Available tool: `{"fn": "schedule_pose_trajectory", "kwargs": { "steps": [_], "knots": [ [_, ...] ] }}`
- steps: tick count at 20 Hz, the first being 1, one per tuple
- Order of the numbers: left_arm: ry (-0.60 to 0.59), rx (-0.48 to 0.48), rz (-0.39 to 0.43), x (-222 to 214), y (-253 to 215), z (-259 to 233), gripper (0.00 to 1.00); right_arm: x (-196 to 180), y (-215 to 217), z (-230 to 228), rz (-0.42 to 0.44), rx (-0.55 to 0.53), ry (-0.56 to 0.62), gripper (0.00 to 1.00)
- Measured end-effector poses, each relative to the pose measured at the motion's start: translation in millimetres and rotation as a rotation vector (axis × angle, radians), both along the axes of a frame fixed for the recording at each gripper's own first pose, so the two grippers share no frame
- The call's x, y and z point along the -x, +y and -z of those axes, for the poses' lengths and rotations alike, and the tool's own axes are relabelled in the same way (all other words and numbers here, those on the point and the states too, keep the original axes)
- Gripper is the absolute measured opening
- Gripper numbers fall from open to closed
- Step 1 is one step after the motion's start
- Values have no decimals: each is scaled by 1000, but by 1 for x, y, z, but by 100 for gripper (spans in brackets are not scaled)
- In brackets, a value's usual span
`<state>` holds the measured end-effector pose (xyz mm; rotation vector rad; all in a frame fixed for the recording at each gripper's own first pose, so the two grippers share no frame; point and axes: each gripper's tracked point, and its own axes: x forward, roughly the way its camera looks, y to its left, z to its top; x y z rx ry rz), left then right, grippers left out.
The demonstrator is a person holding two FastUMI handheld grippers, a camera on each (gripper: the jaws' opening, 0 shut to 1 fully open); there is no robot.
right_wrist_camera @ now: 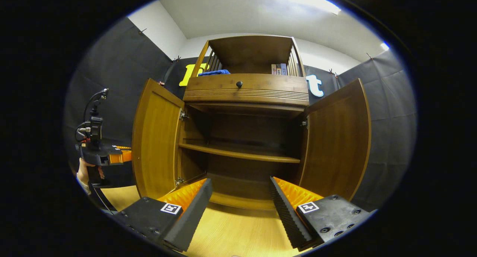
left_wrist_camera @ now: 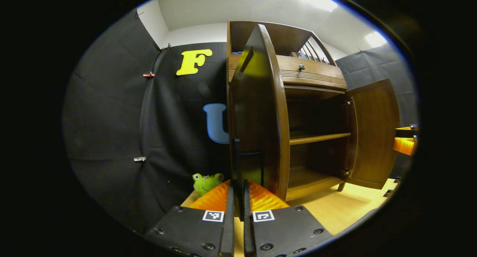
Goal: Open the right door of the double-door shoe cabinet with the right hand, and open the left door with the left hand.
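Note:
The brown wooden shoe cabinet [right_wrist_camera: 246, 89] stands with both doors swung out. In the left gripper view the left door [left_wrist_camera: 257, 111] is seen edge-on, and my left gripper [left_wrist_camera: 238, 184] is shut on its black handle [left_wrist_camera: 237, 156]. The right door [left_wrist_camera: 374, 130] hangs wide open. In the right gripper view my right gripper [right_wrist_camera: 240, 184] is open, low in front of the cabinet's bare lower shelf [right_wrist_camera: 238, 152], touching nothing. The left door [right_wrist_camera: 154, 137] and right door [right_wrist_camera: 337, 137] flank it. Behind the left door, a hand [right_wrist_camera: 87, 173] holds the left gripper [right_wrist_camera: 111, 156].
A green frog plush [left_wrist_camera: 207, 182] sits on the light wooden floor [right_wrist_camera: 231, 231] left of the cabinet. A drawer with a dark knob [right_wrist_camera: 239, 84] is above the doors. The top rack holds a blue cloth [right_wrist_camera: 214, 72] and books [right_wrist_camera: 279, 69]. The right gripper [left_wrist_camera: 406, 141] shows beyond the right door.

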<state>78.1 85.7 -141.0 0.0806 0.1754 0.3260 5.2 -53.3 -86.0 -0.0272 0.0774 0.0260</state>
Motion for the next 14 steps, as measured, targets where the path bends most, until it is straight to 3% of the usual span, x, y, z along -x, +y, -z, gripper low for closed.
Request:
{"fn": "schedule_pose_trajectory", "kwargs": {
  "steps": [4, 5, 9, 11, 12, 14],
  "knots": [
    [-25, 20, -25, -3, -7, -2, 10, 0, 9, -5, -25, -11, -10, 97],
    [-27, 31, -22, -3, -8, -2, 5, 0, 12, -6, -31, -17, -12, 97],
    [-17, 0, -59, 27, -12, -9, 9, 3, 16, -12, -37, -31, -24, 97],
    [-34, -19, -2, 37, -40, -24, 9, 2, 11, -14, -23, -28, -26, 95],
    [-40, -32, 31, 36, -56, -30, 5, 1, 8, -15, -14, -28, -26, 95],
    [-64, -40, 119, 30, -90, -44, 9, 0, 4, -17, -2, -39, -20, 97]
  ]
}}
